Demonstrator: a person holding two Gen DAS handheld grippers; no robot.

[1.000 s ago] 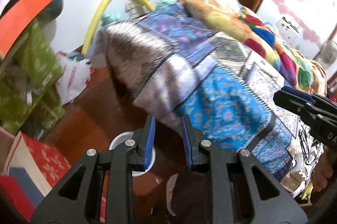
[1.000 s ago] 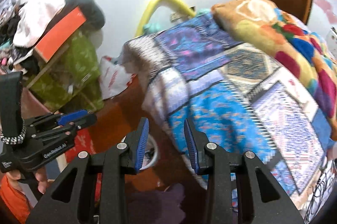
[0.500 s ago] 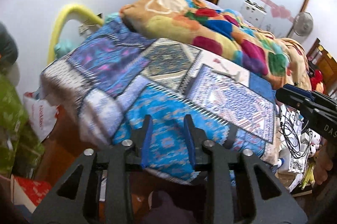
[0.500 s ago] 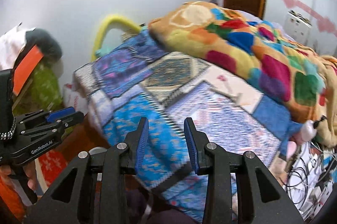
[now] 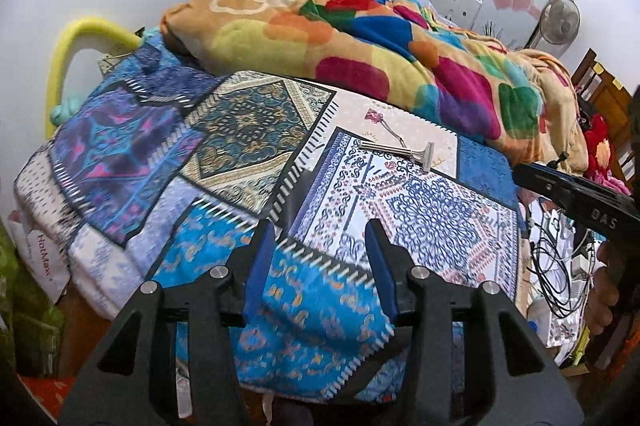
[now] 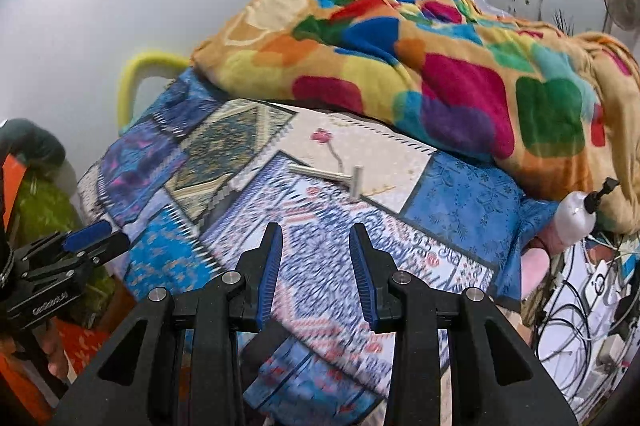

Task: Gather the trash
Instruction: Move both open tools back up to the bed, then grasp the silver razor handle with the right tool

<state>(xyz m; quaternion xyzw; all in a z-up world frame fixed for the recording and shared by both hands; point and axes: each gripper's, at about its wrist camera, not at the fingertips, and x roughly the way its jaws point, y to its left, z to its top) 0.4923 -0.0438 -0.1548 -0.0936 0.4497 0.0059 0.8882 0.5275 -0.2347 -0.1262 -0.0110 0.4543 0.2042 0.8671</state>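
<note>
Two handheld grippers point down and forward over a bed. The left gripper (image 5: 320, 238) has its blue-padded fingers (image 5: 260, 258) apart with nothing between them — the jaws have just been opening. The right gripper (image 6: 316, 246) holds its fingers a narrower gap apart, also empty. Each shows at the edge of the other's view, gripped by a bare hand (image 5: 606, 300).

Ahead of both, a silver razor (image 5: 400, 151) lies flat on the patchwork bedspread (image 5: 248, 130), well beyond the fingertips, head toward the right. Behind it a bright multicoloured blanket (image 5: 360, 34) is heaped along the far side of the bed.

No container is in view. The bedspread between grippers and razor is bare. Off the bed's right edge sit tangled cables (image 6: 572, 302) and a white bottle (image 6: 574, 220) — on the left, a yellow curved tube (image 5: 76, 38) against the wall.
</note>
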